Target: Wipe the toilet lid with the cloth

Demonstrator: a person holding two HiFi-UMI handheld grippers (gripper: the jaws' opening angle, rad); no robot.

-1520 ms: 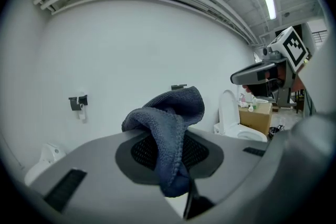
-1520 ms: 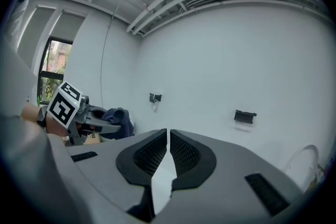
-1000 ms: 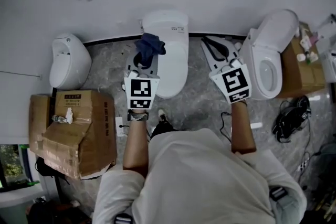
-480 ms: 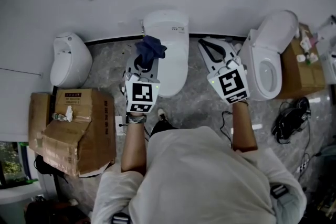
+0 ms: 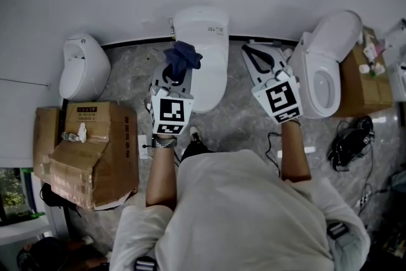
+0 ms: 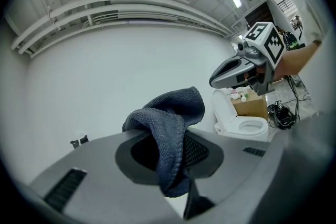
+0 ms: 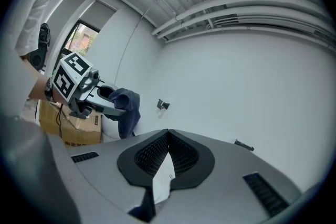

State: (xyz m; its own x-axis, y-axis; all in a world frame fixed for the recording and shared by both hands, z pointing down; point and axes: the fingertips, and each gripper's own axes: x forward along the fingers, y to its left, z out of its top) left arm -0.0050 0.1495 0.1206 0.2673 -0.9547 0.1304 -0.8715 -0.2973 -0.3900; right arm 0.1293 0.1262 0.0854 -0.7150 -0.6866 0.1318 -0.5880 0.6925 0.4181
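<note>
In the head view, the left gripper is clenched on a dark blue, knitted terry cloth, which bunches up past its tips. The white closed toilet lid lies just ahead of that gripper and to its right, seemingly lower. The right gripper hangs well to the right. Beyond it stands a second white toilet with its seat lid raised. Left of the left gripper are a small white floor fixture and a torn brown cardboard box. Black cables lie far right.

In the left gripper view, the cloth droops in a fold over and between the pads. It looks soft, light and limp. A pinch on a gathered fold should hold, but loose ends will flop and drag.

In the right gripper view, the right gripper has its jaws pressed together with nothing in them. The left gripper with the cloth is off to its left. Nothing stands between the cloth and the lid.
</note>
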